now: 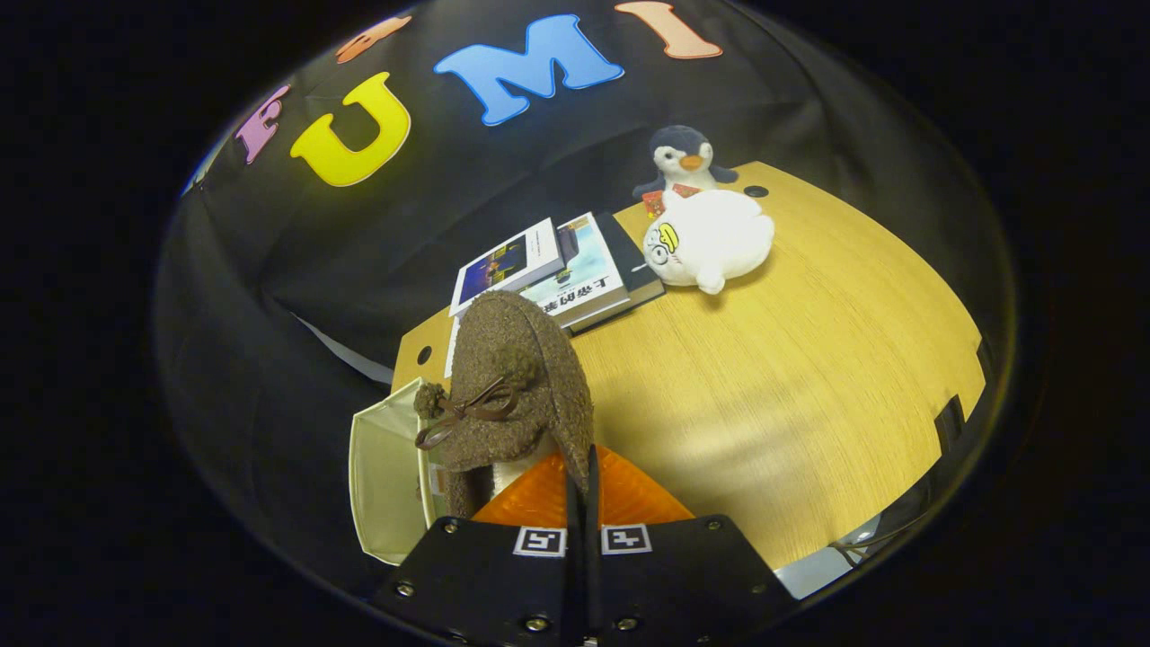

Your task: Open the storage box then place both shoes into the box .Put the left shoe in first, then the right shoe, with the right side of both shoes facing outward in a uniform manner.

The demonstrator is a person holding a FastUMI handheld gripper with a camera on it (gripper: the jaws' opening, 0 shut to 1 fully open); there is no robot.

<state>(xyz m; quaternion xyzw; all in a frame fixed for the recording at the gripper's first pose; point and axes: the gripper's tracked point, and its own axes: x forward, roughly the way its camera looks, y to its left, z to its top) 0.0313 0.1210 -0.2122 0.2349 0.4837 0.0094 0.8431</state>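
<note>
Between the fingers, at the gripper [582, 503], sits the collar edge of a brown fuzzy shoe [517, 386]; fingers are drawn nearly together w/ only a thin slit between them, clamped on that edge. Shoe hangs just ahead of the fingers, toe pointing toward 12 o'clock, tilted a bit; dark bow lace [467, 415] w/ pompoms on its 9 o'clock side, pale lining visible near the heel.

Box [388, 476]: cream, open, at 9 o'clock of the shoe, partly behind it. Its inner wall faces the camera. Can't tell if shoe touches the box or is just in front of it. Nothing else visible inside the box from here.

Table [764, 386]: light wood, spreads from 12 to 4 o'clock of the gripper. Cable hole [756, 191] near far edge, another [424, 355] near the box.

Books [557, 274]: small stack beyond the shoe at 12 o'clock, top one overlapping the others, shoe toe hides their near corner.

White plush [710, 238] at 1 o'clock, lying just beside the books. Penguin [685, 162] upright right behind the white plush, touching it, at the table's far edge vs. the black cloth wall [269, 296].
</note>
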